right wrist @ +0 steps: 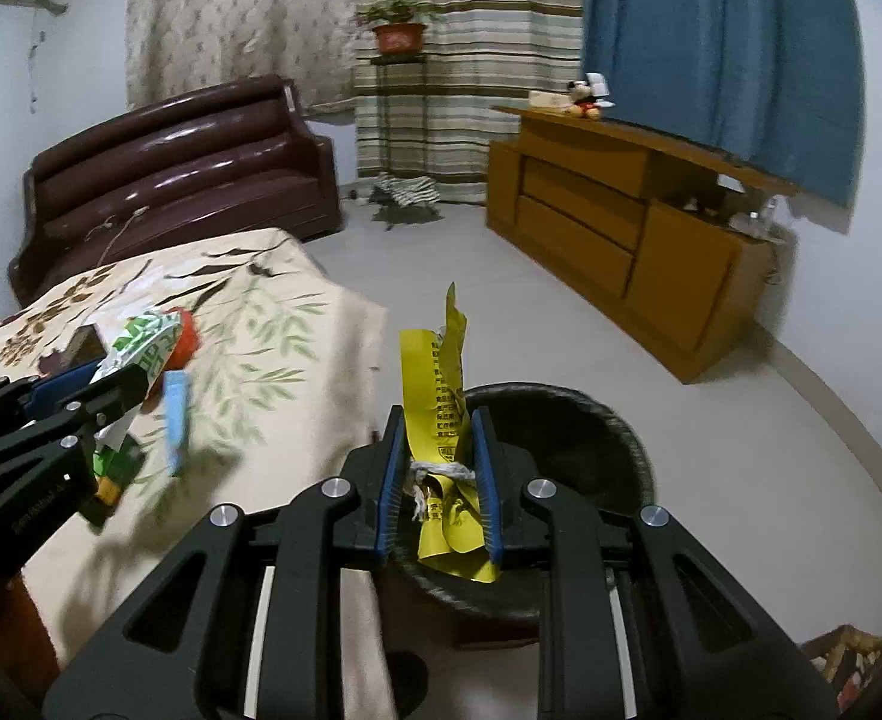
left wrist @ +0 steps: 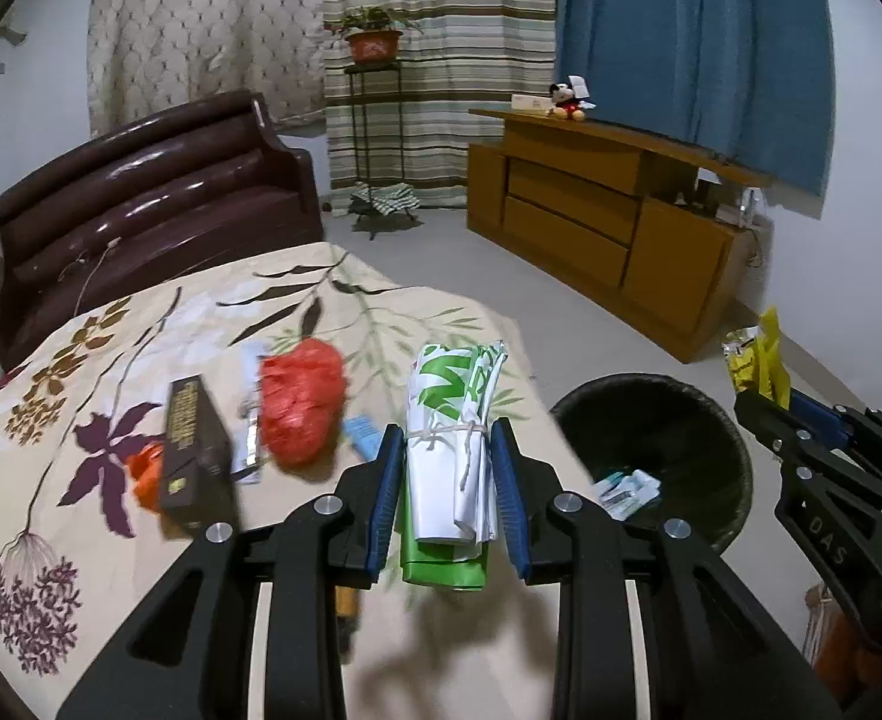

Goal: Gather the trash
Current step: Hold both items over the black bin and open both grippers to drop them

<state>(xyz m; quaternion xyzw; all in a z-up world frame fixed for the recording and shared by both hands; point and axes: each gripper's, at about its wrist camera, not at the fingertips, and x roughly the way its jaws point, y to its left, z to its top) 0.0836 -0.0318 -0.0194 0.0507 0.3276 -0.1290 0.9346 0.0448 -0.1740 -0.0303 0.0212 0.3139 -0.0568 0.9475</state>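
Clearly, two tied bundles of trash are in hand at once. One is a green-and-white wrapper [left wrist: 450,450], rolled up and knotted round the middle with white string; the other is a yellow wrapper [right wrist: 444,450] printed with small dark text, crumpled and bound with frayed twine.

Over the near edge of the flowered bedspread [left wrist: 111,360], the left gripper [left wrist: 448,450] points forward and level, its blue-padded fingers [left wrist: 386,480] pressed against both sides of the green-and-white wrapper — the bundle stands upright between them, clear of the bed.

Just to the right, the right gripper [right wrist: 440,450] sits directly above the black bin [right wrist: 597,420] on the floor beside the bed, its fingers [right wrist: 482,468] pinching the yellow wrapper at the twine, with the loose top sticking up.

Some pale packaging [left wrist: 627,489] lies inside the bin. On the bedspread lie a red bag [left wrist: 303,402], a dark box [left wrist: 192,450] and a small blue packet [left wrist: 363,435].
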